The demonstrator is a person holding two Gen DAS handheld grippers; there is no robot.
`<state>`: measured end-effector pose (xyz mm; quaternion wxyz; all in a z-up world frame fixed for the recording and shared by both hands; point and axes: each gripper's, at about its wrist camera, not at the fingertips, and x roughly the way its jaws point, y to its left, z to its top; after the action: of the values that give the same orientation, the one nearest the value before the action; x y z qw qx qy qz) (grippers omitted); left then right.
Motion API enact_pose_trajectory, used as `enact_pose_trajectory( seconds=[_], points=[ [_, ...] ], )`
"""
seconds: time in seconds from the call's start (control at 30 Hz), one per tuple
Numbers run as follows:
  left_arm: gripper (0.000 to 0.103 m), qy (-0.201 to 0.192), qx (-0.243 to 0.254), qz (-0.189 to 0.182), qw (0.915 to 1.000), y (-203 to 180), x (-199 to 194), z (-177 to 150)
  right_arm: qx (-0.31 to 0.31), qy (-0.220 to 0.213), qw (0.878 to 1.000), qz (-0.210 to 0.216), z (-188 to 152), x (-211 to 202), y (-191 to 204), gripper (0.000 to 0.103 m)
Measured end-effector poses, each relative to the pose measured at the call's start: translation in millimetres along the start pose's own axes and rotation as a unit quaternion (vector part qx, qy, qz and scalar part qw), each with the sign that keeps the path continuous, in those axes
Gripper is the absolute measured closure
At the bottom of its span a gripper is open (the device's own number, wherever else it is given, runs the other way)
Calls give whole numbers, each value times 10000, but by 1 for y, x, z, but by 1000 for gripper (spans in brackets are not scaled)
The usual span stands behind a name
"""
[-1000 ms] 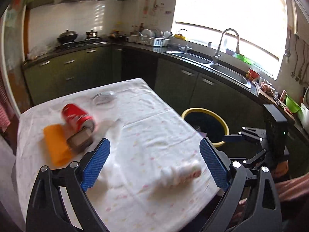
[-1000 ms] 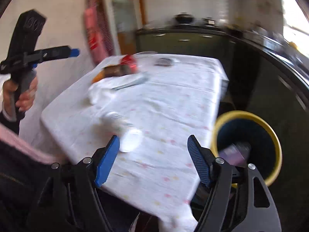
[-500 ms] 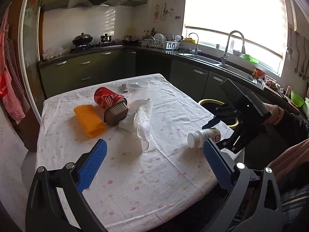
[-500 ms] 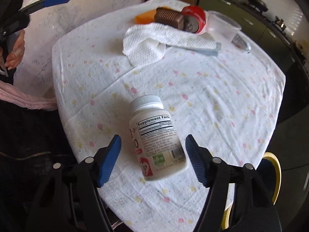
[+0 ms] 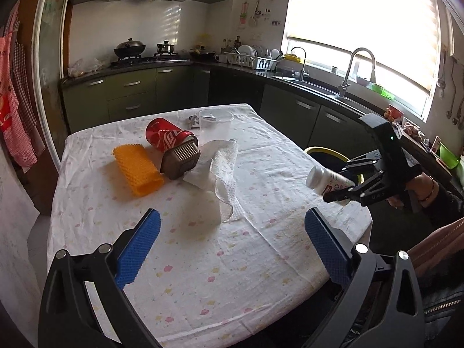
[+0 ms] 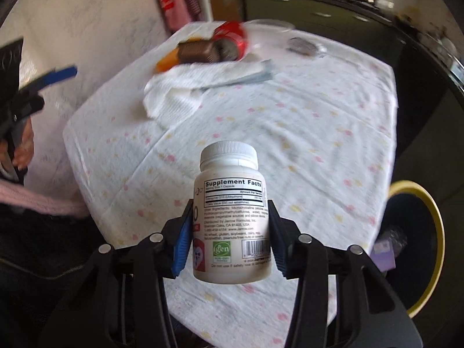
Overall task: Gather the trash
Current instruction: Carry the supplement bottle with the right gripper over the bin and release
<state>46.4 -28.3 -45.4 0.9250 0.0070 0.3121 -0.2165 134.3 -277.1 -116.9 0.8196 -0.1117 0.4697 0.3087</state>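
A white supplement bottle is between the pads of my right gripper, whose jaws are closing and press on its sides. In the left wrist view the bottle hangs clear of the cloth at the table's right edge, held by the right gripper. On the far left of the table lie a red can, a brown box, an orange ribbed piece and a white paper towel. My left gripper stands open over the near part of the table, with nothing between its fingers.
A dark bin with a yellow rim stands on the floor past the table's right edge, with a purple packet inside. A clear plastic cup and a small wrapper sit at the far end of the table. Kitchen counters ring the room.
My right gripper came down over the lying bottle, closed on it and raised it off the cloth. The left gripper drew back from the table earlier, then stayed still.
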Motion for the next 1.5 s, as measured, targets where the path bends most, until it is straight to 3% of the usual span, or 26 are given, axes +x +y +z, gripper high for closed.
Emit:
enact_pose_trajectory(
  seconds=[0.13, 0.3, 0.53, 0.63, 0.67, 0.73, 0.87, 1.1, 1.3, 1.37, 1.5],
  points=[
    [5, 17, 49, -62, 10000, -5, 3, 4, 871, -415, 9929, -690, -10, -36, -48, 58],
    [5, 61, 228, -57, 9997, -15, 9, 4, 1956, -383, 9628, -1824, -33, -50, -123, 58],
    [5, 160, 260, -60, 9995, -21, 12, -2, 2911, 17, 9286, -2302, -57, -23, -202, 58],
    [5, 202, 216, -50, 9996, -17, 13, -4, 3148, -12, 9175, -2429, -63, -17, -220, 57],
    [5, 215, 185, -49, 9996, -15, 13, -5, 3227, -77, 9131, -2493, -65, -19, -223, 51],
    [5, 252, 130, -71, 9996, -12, 15, -6, 3319, -191, 9049, -2658, -66, -24, -220, 49],
    [5, 317, 91, -120, 9994, -6, 20, -8, 3312, -551, 9099, -2435, -61, -40, -196, 48],
    [5, 535, 114, -117, 9984, 2, 50, 4, 2979, -1159, 9302, -1805, -47, -52, -126, 43],
    [5, 1011, -47, -130, 9948, 6, 108, 25, 2590, -1389, 9414, -1657, -30, -54, -83, 39],
    [9, 1130, -109, -106, 9935, 5, 126, 28, 2483, -1487, 9410, -1753, -29, -54, -72, 37],
    [32, 1476, -398, 82, 9882, 6, 166, 30, 2487, -1707, 9357, -1828, -37, -54, -61, 36]
  ],
)
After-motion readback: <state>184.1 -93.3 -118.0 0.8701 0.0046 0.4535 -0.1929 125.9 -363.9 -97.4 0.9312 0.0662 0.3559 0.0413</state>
